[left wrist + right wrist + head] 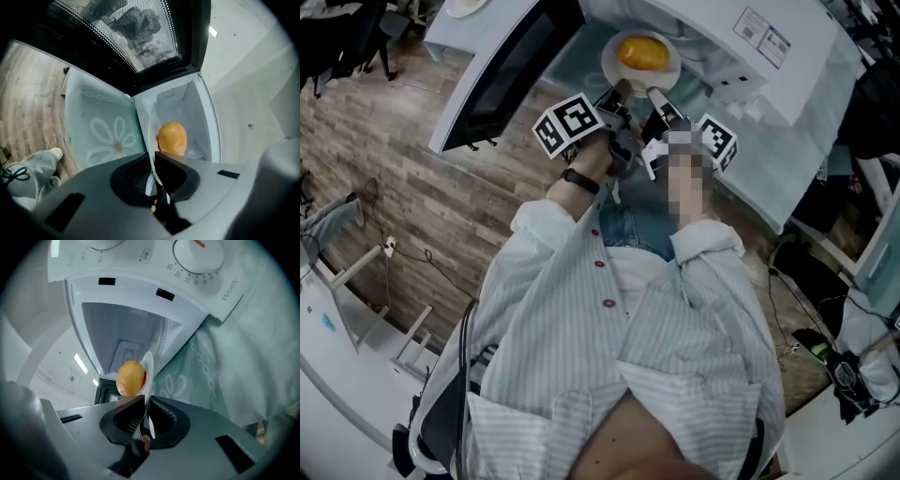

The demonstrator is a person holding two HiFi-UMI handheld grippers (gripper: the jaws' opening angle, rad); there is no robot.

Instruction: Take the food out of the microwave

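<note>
A white plate [610, 62] carries a round yellow-orange piece of food [643, 52] just in front of the open white microwave [750, 66]. My left gripper [622, 91] and my right gripper [657, 95] both clamp the plate's near rim. In the left gripper view the jaws [153, 164] are shut on the thin plate edge [150, 133], with the food [172, 138] beyond. In the right gripper view the jaws [144, 411] pinch the plate edge [149, 366], and the food [130, 378] sits to its left.
The microwave's dark glass door [502, 75] stands open at the left. The microwave rests on a table with a pale green flowered cloth [103, 136]. Its dial panel [197, 251] is above the cavity [126, 333]. Wooden floor [412, 187] lies below.
</note>
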